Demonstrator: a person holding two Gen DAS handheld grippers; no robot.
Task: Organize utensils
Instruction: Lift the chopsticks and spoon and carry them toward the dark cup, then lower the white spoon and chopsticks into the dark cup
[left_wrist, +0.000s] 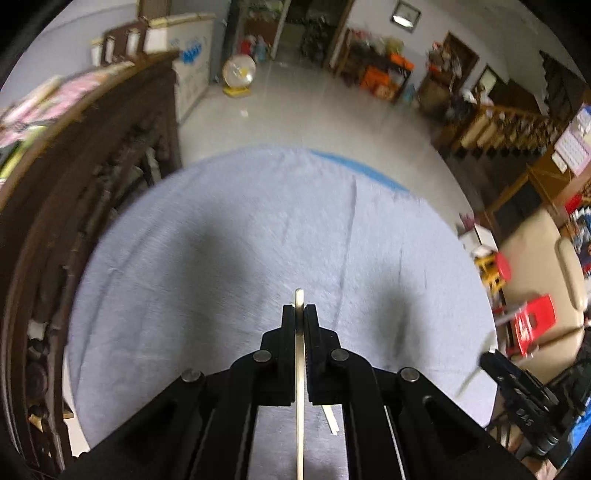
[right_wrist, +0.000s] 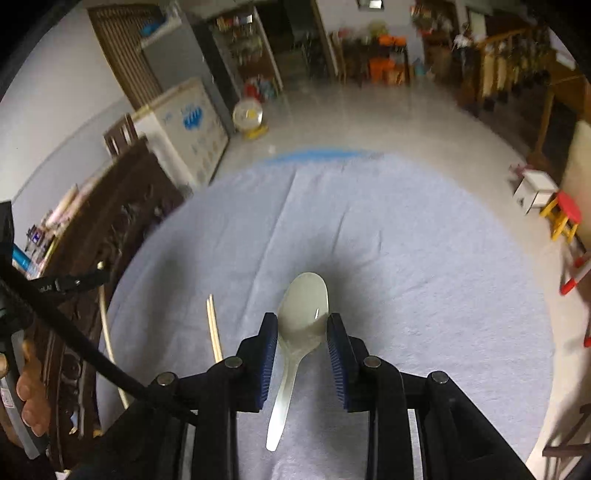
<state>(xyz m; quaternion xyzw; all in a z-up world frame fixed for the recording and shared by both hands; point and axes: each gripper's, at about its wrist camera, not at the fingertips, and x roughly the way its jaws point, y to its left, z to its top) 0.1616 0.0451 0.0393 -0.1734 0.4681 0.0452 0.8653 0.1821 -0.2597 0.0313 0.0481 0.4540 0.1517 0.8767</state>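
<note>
Your left gripper (left_wrist: 300, 314) angled down over the cloth (left_wrist: 221, 240), pinching 1 chopstick (left_wrist: 300, 387) — your right gripper (right_wrist: 302, 332) clamps a white spoon (right_wrist: 301, 314), 2 chopsticks (right_wrist: 213, 328) visible only there.

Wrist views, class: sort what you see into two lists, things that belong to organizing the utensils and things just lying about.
Belongs to the job:
- white spoon between the right gripper's pads
- chopstick clamped in the left gripper
- chopstick pair on the cloth

Just lying about:
- red stool
- fan
- white box
</note>
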